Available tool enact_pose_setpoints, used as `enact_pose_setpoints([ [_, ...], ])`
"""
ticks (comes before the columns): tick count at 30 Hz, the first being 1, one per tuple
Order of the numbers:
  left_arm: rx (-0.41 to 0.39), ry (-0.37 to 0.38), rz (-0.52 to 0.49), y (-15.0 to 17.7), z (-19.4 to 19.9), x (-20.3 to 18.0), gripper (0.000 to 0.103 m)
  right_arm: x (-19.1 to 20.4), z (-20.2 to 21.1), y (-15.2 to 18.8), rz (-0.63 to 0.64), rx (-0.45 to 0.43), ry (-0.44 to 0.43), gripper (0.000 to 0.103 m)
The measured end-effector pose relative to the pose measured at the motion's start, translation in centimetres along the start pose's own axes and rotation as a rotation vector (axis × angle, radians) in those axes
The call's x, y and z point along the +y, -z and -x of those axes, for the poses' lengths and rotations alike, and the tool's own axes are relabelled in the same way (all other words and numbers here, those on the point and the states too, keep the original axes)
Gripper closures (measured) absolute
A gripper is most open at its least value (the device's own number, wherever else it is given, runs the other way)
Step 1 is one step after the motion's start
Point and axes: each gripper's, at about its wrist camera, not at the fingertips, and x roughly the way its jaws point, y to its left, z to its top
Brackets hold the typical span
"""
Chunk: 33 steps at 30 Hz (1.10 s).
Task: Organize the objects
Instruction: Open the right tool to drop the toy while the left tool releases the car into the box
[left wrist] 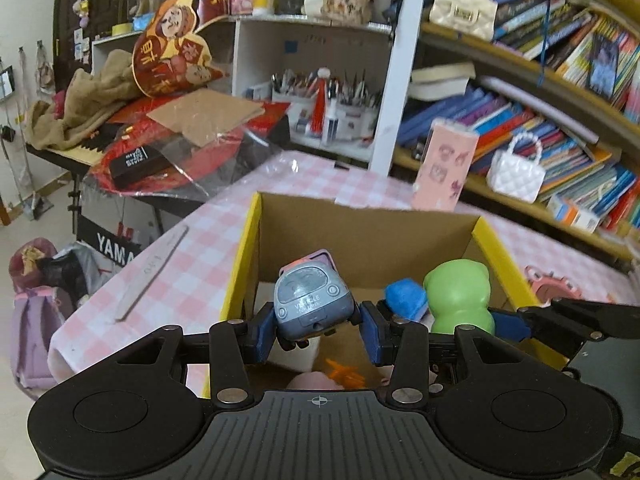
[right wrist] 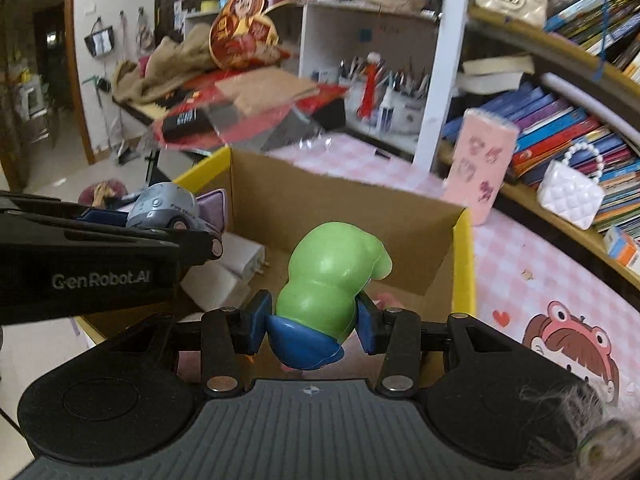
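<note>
My left gripper [left wrist: 316, 330] is shut on a grey toy car [left wrist: 312, 300] and holds it over the open cardboard box [left wrist: 360, 232] with yellow edges. My right gripper [right wrist: 314, 326] is shut on a green and blue toy figure [right wrist: 328, 284] and holds it over the same box [right wrist: 340, 208]. In the left wrist view the green figure [left wrist: 460, 296] shows to the right of the car. In the right wrist view the car [right wrist: 164, 204] shows at the left. A white charger [right wrist: 240, 260] and pink items lie in the box.
The box stands on a pink checked tablecloth [left wrist: 188, 264]. A pink case [left wrist: 446, 164] and a metal ruler [left wrist: 156, 276] are on the table. Bookshelves [left wrist: 540, 120] with a white handbag [left wrist: 516, 172] stand behind. A cluttered keyboard stand [left wrist: 132, 148] is at the left.
</note>
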Motion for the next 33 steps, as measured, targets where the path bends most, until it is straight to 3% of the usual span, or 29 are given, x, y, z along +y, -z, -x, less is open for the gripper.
enact_pose_setpoints([
  [9,0.061,-0.003,-0.008,0.8,-1.6,-0.3,0.06,-0.7,-2.0,0.9,-0.051,0.101,-0.056,0.059],
  [15,0.059,-0.008,-0.007,0.9,-1.4,-0.3,0.057,-1.0,-1.9,1.1,-0.093,0.11,-0.043,0.05],
  [20,0.001,-0.004,-0.007,0.7,0.2,-0.3,0.048,-0.7,-0.1,1.0,-0.097,0.044,-0.026,0.04],
  [24,-0.059,0.002,-0.003,0.4,2.2,-0.2,0.037,-0.7,2.0,0.7,-0.115,-0.025,0.003,0.04],
  [33,-0.14,0.028,0.01,1.4,6.7,0.4,0.024,-0.4,7.4,1.6,-0.137,-0.158,0.127,0.039],
])
